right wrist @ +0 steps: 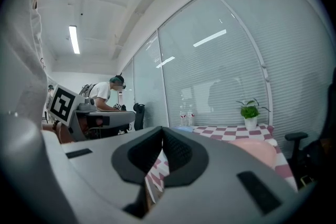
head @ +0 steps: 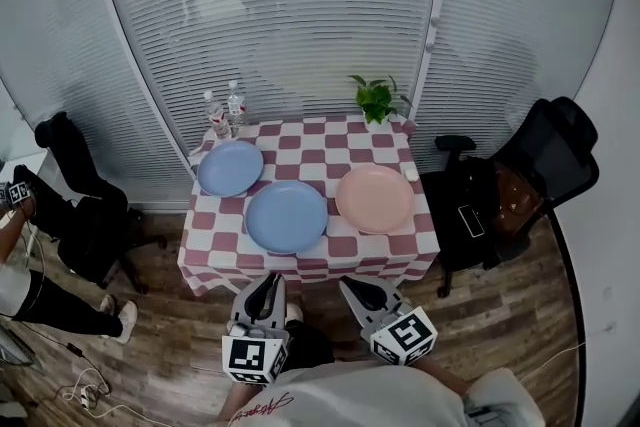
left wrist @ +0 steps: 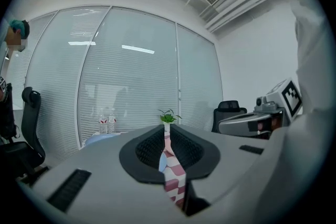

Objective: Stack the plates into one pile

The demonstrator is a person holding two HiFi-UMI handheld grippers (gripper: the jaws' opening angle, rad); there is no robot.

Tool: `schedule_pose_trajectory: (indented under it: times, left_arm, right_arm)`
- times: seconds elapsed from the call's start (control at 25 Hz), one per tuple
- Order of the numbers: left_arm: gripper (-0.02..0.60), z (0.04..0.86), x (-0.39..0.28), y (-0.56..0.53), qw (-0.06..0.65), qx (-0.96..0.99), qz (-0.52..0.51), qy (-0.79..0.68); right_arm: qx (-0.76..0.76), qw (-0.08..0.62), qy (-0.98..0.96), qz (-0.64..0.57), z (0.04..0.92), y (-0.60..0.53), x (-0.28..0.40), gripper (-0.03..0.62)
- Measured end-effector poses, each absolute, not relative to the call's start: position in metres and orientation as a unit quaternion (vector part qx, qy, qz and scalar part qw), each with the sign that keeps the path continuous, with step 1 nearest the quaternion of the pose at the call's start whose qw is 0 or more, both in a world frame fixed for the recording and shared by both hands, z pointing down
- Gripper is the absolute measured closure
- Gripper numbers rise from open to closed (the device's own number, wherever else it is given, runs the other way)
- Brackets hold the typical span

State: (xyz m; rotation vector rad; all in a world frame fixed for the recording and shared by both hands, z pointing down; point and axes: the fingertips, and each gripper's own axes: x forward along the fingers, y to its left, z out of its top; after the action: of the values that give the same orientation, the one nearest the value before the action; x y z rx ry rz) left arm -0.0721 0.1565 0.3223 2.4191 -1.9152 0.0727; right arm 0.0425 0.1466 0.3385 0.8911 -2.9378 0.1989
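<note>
Head view: the far blue plate [head: 230, 167], near blue plate [head: 286, 216] and pink plate [head: 374, 198] lie unstacked on the worktop [head: 320, 140], with the left tongs [head: 272, 279] and right tongs [head: 351, 284] short of its near edge. Left gripper view: the tongs are pressed together, empty. Right gripper view: the same, so all the stacking seems still to do.

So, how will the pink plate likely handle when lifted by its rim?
The pink plate looks shallow, smooth and matte, probably plastic: likely stiff and light. Its rim lies low on the checkered cloth, so getting a jaw under it may be awkward, and pushing it could wrinkle the cloth. Gripped at one edge, it may sag toward the far side.
</note>
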Motion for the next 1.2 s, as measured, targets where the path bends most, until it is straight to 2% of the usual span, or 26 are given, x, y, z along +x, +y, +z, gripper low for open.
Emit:
schedule_pose_trajectory:
  times: [1.2]
  left_arm:
    - [0.538,0.320,-0.216,-0.054,0.032,0.801,0.012,-0.598]
  right_arm:
    - [0.330,0.042,-0.940,0.068,0.337,-0.062,-0.094,0.583]
